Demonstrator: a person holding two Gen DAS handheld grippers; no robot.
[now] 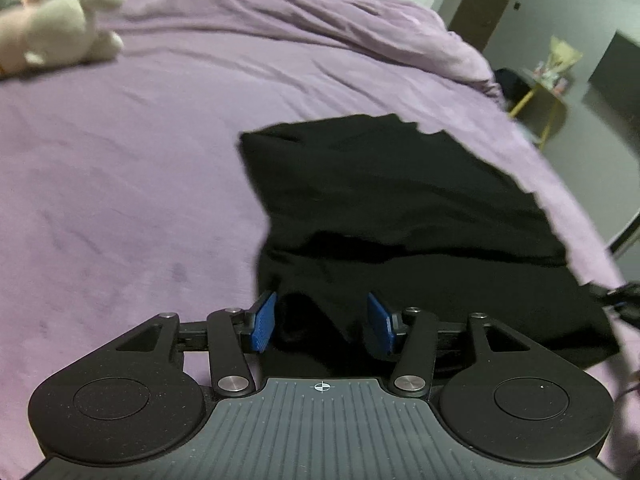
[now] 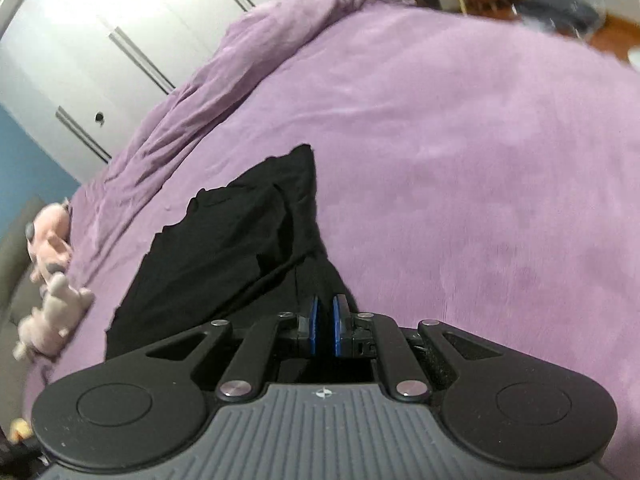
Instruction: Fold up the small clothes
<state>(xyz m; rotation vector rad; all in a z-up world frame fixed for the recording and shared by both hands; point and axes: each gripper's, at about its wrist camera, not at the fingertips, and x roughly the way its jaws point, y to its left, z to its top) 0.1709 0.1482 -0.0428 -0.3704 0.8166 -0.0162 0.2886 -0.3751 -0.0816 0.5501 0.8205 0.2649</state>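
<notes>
A small black garment [image 1: 392, 208] lies partly folded on the purple bed cover [image 1: 140, 168]. My left gripper [image 1: 322, 322] is open, its blue pads on either side of the garment's near edge, with black cloth between them. In the right wrist view the same black garment [image 2: 240, 240] runs away from my right gripper [image 2: 325, 324], whose blue pads are nearly together and pinch the cloth's near edge. The right gripper also shows at the far right of the left wrist view [image 1: 624, 300].
Stuffed toys [image 1: 60, 28] lie at the far left of the bed; they also show in the right wrist view [image 2: 52, 280]. A bunched duvet [image 1: 360, 20] lies along the far side. A white wardrobe [image 2: 100, 40] stands behind. A yellow-legged side table [image 1: 548, 84] stands past the bed's right edge.
</notes>
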